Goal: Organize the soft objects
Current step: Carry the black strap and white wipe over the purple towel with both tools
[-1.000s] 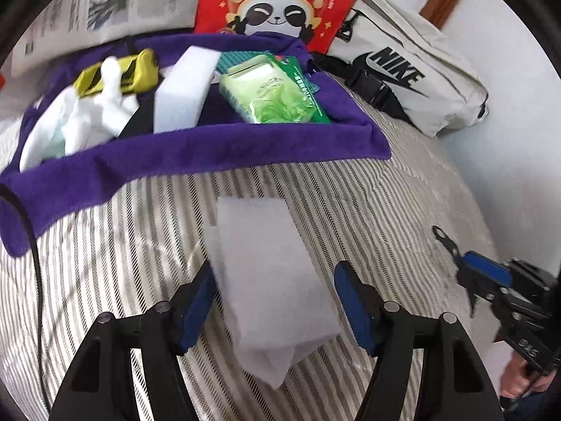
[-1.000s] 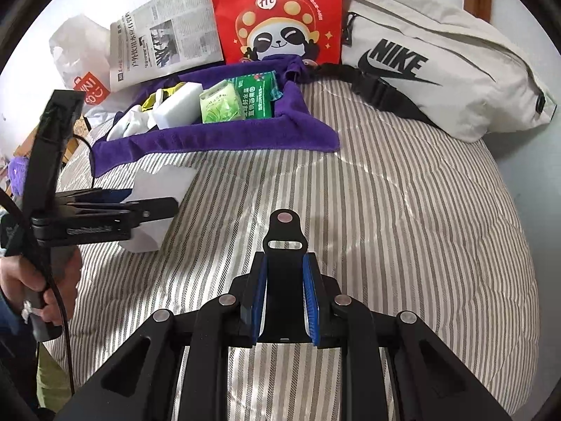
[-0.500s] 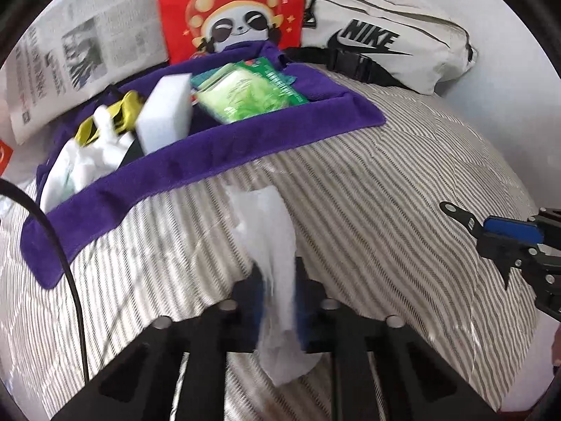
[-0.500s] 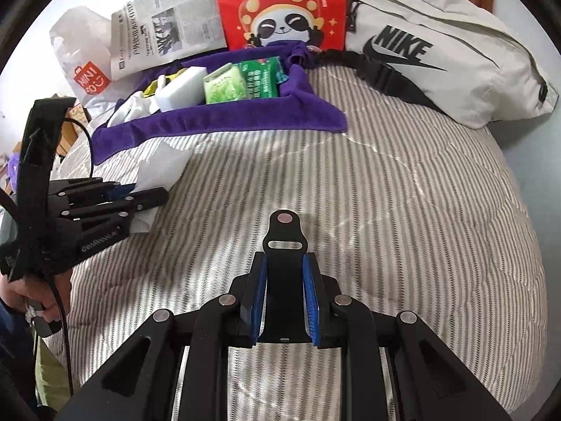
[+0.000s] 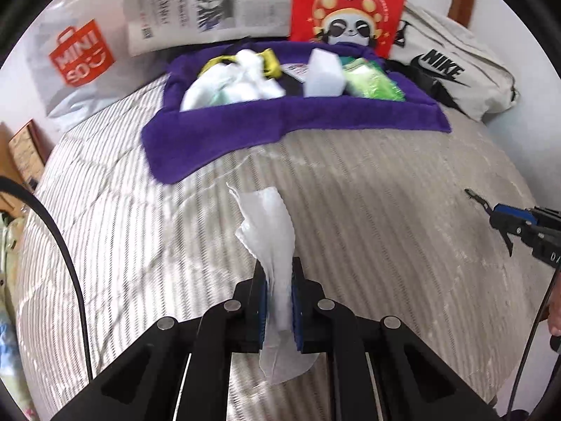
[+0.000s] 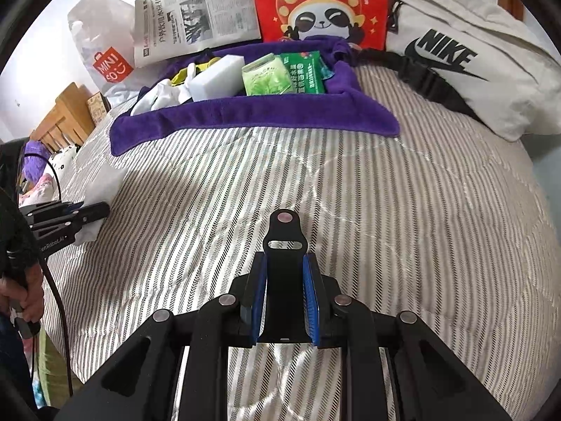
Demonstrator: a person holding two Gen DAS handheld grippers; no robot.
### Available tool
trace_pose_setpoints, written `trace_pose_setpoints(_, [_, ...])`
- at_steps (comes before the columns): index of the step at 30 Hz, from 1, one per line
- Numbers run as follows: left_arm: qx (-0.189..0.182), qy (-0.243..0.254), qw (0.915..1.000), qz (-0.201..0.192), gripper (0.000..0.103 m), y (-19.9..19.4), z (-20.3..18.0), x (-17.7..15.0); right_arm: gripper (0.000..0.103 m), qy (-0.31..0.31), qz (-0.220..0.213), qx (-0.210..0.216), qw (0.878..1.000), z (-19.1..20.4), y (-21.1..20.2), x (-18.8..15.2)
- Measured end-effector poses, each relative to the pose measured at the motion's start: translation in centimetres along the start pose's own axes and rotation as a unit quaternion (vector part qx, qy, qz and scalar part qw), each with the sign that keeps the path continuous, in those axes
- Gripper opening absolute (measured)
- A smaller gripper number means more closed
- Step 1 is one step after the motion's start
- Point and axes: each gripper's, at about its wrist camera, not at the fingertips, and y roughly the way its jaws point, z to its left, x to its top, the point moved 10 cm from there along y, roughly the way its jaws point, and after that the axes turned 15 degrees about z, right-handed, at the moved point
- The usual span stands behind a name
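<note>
My left gripper (image 5: 278, 294) is shut on a white tissue sheet (image 5: 270, 231) and holds it above the striped bedspread; it also shows in the right wrist view (image 6: 105, 186). My right gripper (image 6: 284, 298) is shut on a flat black strap piece (image 6: 284, 245) low over the bed, and it shows at the right in the left wrist view (image 5: 491, 210). A purple towel tray (image 5: 287, 119) at the back holds white cloths (image 5: 238, 84), a white sponge block (image 5: 324, 72), a green tissue pack (image 5: 371, 82) and a yellow item (image 5: 271, 63).
Behind the tray stand a newspaper (image 5: 207, 3), a red panda bag (image 5: 347, 7) and a white Miniso bag (image 5: 73, 56). A white Nike bag (image 6: 466, 56) lies at the back right. A wooden bed frame (image 6: 63, 119) is at the left.
My left gripper has shut on the tissue sheet and lifted it off the bed, swinging its view left. My right gripper has stayed still, shut on the black strap piece.
</note>
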Motion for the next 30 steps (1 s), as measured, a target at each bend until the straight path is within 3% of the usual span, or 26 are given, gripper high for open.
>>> trace_pose_setpoints(12, [-0.018,-0.022,0.9995,-0.011,0.011,0.2,0.6,-0.9,0.021,-0.002,0.008,-0.001,1.000,0.4,0.4,0.8])
trace_pose_setpoints(30, [-0.041,-0.020,0.9980,-0.044,0.011,-3.2,1.4,1.5,0.021,-0.020,-0.021,-0.009,1.000,1.1,-2.3,4.6])
